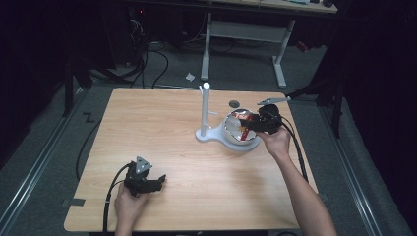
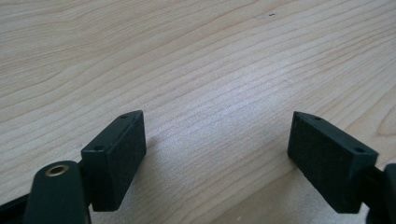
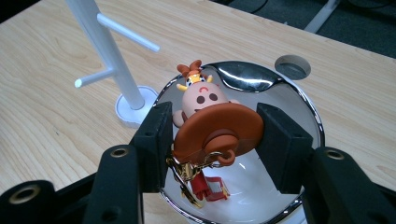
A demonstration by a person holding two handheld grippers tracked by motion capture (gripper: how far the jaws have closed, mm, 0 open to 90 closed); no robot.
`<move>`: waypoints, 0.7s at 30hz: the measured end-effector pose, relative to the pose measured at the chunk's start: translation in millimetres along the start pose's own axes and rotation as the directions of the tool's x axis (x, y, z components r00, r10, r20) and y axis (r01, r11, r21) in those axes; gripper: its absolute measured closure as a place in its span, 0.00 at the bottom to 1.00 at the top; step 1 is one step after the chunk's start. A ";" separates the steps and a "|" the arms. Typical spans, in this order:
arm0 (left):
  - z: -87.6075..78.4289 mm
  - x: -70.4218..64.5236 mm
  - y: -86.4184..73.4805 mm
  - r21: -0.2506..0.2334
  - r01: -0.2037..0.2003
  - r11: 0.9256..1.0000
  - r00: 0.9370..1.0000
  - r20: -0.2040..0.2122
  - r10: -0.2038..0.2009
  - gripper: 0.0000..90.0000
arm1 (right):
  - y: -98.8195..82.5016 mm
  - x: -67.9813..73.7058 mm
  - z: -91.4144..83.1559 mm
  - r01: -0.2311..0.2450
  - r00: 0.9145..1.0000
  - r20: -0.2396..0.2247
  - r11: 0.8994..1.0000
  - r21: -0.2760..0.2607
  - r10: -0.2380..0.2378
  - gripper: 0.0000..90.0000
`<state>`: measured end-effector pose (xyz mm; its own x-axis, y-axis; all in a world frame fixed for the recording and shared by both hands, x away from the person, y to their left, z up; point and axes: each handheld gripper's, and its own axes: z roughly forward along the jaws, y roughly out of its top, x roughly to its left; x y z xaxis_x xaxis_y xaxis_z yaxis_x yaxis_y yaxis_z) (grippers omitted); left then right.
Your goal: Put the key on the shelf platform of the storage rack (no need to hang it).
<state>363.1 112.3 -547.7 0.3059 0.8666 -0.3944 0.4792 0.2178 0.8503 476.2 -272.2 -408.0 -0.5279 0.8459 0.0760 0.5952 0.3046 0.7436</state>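
Observation:
A cartoon toy figure (image 3: 217,126) with a wide brown hat, a gold key ring and a red tag hangs between the jaws of my right gripper (image 3: 217,116), which is shut on the hat. It hovers just over a shiny silver bowl (image 3: 247,77) at the back right of the table; from above, the right gripper (image 1: 255,123) sits over the bowl (image 1: 236,137). My left gripper (image 1: 160,182) rests near the front left edge. Its jaws stand wide apart, open over bare wood (image 2: 217,154).
A white peg stand (image 1: 204,105) with short side arms rises just left of the bowl, close to the right gripper (image 3: 107,51). A round cable hole (image 1: 234,103) lies behind the bowl. A desk frame and cables stand on the floor beyond the table.

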 end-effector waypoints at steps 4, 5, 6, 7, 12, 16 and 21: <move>0.1 0.0 -0.1 -0.001 0.000 1.000 1.000 0.000 0.000 0.22 | -1.5 0.4 2.0 0.002 1.000 0.001 1.000 0.005 -0.002 0.54; 0.1 0.0 -0.1 -0.001 0.000 1.000 1.000 0.000 0.000 0.22 | -1.6 0.1 2.5 0.005 1.000 0.003 1.000 0.005 -0.005 0.54; 0.0 0.0 0.0 0.000 0.000 1.000 1.000 0.000 0.000 0.22 | -1.7 0.0 2.9 0.007 1.000 0.007 1.000 0.007 -0.007 0.54; 0.0 0.0 0.0 0.000 0.000 1.000 1.000 0.000 0.000 0.22 | -1.9 0.1 3.1 0.008 1.000 0.013 1.000 0.013 -0.008 0.54; 0.1 0.0 -0.1 -0.001 0.000 1.000 1.000 0.000 0.000 0.22 | -7.4 -2.8 7.5 0.008 1.000 0.020 1.000 0.024 -0.009 0.54; 0.0 0.0 0.0 0.000 0.000 1.000 1.000 0.000 0.000 0.22 | -11.6 -8.8 7.6 -0.025 1.000 0.015 1.000 0.012 0.025 0.54; 0.1 0.0 -0.1 -0.001 0.000 1.000 1.000 0.000 0.000 0.22 | -14.4 -13.6 8.6 -0.038 0.999 0.024 0.999 0.015 0.038 0.54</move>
<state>363.1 112.2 -547.8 0.3057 0.8668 -0.3939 0.4780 0.2181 0.8509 480.0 -284.3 -425.5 -0.4904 0.8670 0.0883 0.6240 0.2785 0.7301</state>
